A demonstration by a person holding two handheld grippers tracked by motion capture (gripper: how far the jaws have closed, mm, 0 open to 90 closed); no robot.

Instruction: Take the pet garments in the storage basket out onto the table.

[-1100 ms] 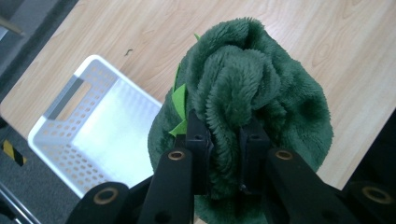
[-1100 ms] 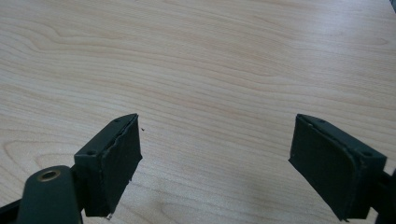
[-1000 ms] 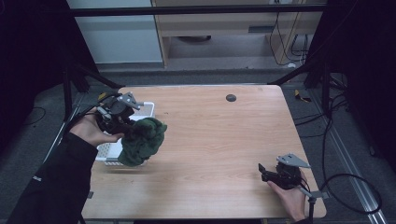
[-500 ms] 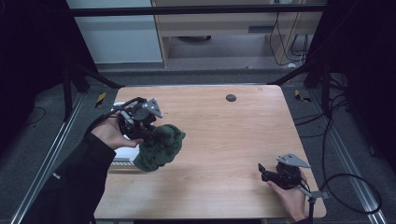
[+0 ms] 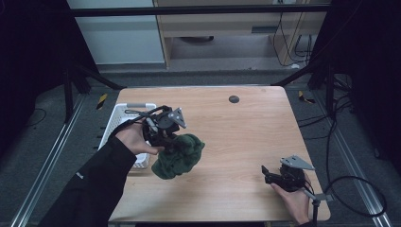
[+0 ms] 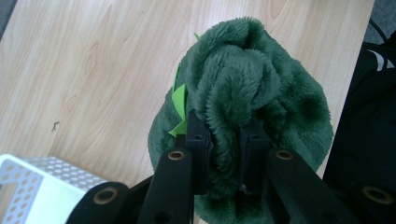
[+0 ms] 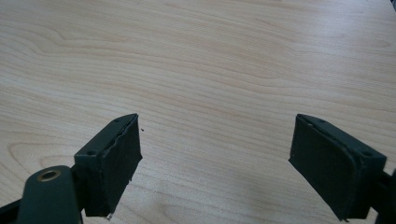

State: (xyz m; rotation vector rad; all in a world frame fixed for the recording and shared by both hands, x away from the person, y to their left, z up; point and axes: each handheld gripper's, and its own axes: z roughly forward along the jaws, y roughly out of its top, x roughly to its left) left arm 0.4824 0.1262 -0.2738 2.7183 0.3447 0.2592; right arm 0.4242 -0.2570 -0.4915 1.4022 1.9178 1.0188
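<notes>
Green plush carried out from the basket

The left gripper (image 5: 166,135), jaws clamped on a fold of the dark green fluffy plush toy (image 5: 178,154), has carried it rightward off the white perforated plastic basket (image 5: 124,117) to hang over the wooden surface (image 5: 246,137); the basket's contents are hidden. The right gripper (image 5: 274,176) waits near right, jaws wide apart.

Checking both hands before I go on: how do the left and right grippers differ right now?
The left gripper is shut on the green plush cloth; the right gripper stands open with nothing between its jaws. The left is beside the white basket; the right sits near the table's front right corner. A hand holds each.
</notes>
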